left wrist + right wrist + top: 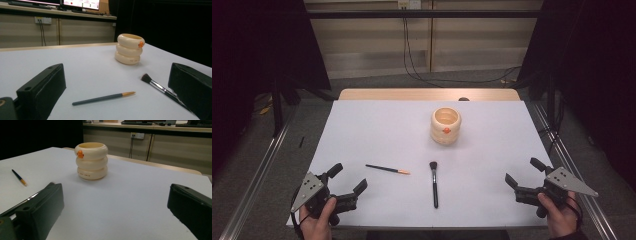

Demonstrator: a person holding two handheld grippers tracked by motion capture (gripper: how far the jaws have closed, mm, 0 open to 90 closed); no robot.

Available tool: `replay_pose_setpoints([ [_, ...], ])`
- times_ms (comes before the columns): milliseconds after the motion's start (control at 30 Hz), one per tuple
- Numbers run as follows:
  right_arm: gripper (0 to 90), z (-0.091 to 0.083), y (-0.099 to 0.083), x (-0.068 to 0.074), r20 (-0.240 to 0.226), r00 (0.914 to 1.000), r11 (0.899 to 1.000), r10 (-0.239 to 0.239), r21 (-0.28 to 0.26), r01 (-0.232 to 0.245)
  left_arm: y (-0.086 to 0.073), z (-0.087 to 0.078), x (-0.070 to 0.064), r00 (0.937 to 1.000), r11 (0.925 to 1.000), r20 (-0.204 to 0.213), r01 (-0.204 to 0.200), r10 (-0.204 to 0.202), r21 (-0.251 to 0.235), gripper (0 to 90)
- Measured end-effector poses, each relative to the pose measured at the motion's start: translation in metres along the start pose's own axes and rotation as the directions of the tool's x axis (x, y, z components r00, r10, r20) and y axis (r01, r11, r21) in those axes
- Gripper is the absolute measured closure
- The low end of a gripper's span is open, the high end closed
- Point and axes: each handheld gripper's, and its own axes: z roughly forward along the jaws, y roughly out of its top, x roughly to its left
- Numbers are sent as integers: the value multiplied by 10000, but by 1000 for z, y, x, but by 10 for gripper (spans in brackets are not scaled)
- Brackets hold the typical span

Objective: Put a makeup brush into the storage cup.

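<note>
A cream ribbed cup (445, 125) with a small orange mark stands upright past the table's middle; it also appears as the cup (129, 49) and the cup (91, 160). A dark pen (387, 169) with an orange tip lies left of centre, the same pen (103, 98) and pen (19, 177). A black-handled makeup brush (434, 183) lies beside it, bristles away from me; the brush (160, 87) runs toward one jaw. My left gripper (348, 178) is open at the front left, empty. My right gripper (525, 171) is open at the front right, empty.
A white sheet (377, 130) covers the table; a wooden strip (427, 94) shows at its far edge. Metal rails (254, 182) run along both sides. Cables (412, 65) hang down the back wall. Monitors (80, 3) sit on a far bench.
</note>
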Motion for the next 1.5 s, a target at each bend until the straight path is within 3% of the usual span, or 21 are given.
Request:
replay_pose_setpoints([
  [600, 1, -2, 1, 2, -107, 9999, 10000, 60, 7, -60, 6, -3, -4, 9995, 9997, 168, -249, 249, -4, 9],
  [700, 1, -2, 1, 3, -162, 9999, 10000, 25, -25, -26, 10, -3, -5, 9988, 9992, 311, -384, 380, 98, 7],
  [733, 1, -1, 1, 3, -159, 9999, 10000, 40, -33, -41, 13, -1, -6, 9981, 9998, 600, -166, 169, -52, 7],
  [833, 1, -2, 1, 3, -165, 9998, 10000, 74, -36, -74, 16, -1, -7, 9978, 9988, 440, -490, 491, -30, 2],
  [900, 1, -2, 1, 3, -178, 9998, 10000, 16, -63, -17, 17, 2, -9, 9975, 9998, 669, -203, 207, -65, 2],
  [967, 1, -2, 1, 3, -136, 9999, 10000, 21, -53, -22, 18, 3, -10, 9968, 9998, 772, -207, 207, -16, 2],
  [1000, 1, -1, 1, 3, -115, 9999, 10000, 57, -81, -58, 21, 5, -11, 9935, 9994, 1106, -291, 271, 168, 2],
  [1100, 1, -1, 1, 3, -150, 9999, 10000, -48, -66, 47, 23, 7, -13, 9925, 9992, 1176, -362, 343, 144, 2],
  [1267, 1, -1, 1, 4, -199, 9998, 10000, 38, -3, -38, 29, 18, -13, 9876, 9992, 1570, -126, 63, 392, 10],
  [1300, 1, 0, 1, 4, -254, 9997, 10000, -26, -10, 26, 31, 23, -12, 9844, 9976, 1735, -385, 278, 581, 9],
  [1400, 1, 1, 1, 4, -255, 9997, 10000, 0, -30, -1, 35, 27, -12, 9814, 9958, 1875, -556, 410, 733, 12],
  [1433, 1, 1, 1, 4, -239, 9997, 10000, -2, -3, 2, 38, 29, -13, 9810, 9949, 1836, -765, 634, 655, 9],
  [1500, 1, 1, 1, 4, -216, 9998, 10000, 7, 9, -6, 39, 31, -13, 9819, 9943, 1771, -805, 671, 694, 10],
])
